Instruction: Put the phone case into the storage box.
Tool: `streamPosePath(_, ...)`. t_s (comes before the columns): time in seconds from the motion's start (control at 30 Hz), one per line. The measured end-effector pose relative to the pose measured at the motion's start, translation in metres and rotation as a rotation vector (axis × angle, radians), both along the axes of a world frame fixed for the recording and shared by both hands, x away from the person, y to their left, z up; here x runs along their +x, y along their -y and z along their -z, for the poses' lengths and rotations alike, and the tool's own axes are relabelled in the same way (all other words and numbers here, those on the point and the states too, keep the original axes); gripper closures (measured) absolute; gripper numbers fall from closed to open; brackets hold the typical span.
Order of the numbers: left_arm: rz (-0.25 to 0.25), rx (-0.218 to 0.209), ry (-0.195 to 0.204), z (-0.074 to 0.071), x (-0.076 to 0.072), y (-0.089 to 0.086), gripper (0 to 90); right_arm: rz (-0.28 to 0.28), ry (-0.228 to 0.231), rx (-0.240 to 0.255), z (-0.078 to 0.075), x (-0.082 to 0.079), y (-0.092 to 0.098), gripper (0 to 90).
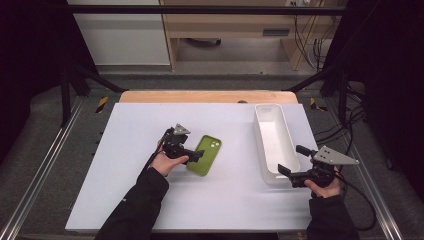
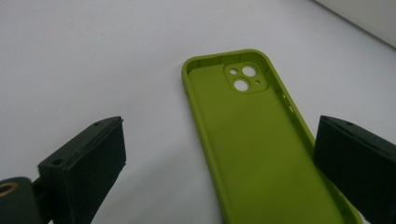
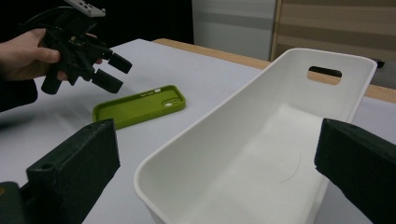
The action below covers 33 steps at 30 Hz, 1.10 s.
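A lime-green phone case lies hollow side up on the white table, camera cutout at its far end. My left gripper hovers over the case's near left edge, open. In the left gripper view the phone case lies between the wide-apart jaws of the left gripper, which do not touch it. My right gripper is open at the near right corner of an empty white bin. In the right gripper view the right gripper faces the bin, with the left gripper above the phone case.
The white table sheet spreads around both hands, with a wooden strip along its far edge. The bin has a handle slot in its far wall. Dark frame rails and cables flank the table.
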<state>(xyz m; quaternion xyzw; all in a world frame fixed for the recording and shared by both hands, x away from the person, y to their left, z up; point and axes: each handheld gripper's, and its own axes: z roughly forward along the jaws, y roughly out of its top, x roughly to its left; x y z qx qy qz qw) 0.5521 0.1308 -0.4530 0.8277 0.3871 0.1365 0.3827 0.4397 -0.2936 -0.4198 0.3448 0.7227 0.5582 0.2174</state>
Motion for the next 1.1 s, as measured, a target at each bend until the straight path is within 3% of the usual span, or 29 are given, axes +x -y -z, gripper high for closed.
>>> streamPosePath(0.37,-0.031,0.035,-0.026,0.01,0.0,0.002,11.7,0.002,-0.001,-0.001,0.0,0.0,0.0,0.6)
streamPosePath(1.1,-0.026,0.081,-0.05,0.016,-0.002,0.005,53.9,0.002,-0.003,0.001,0.0,0.0,0.0,0.6)
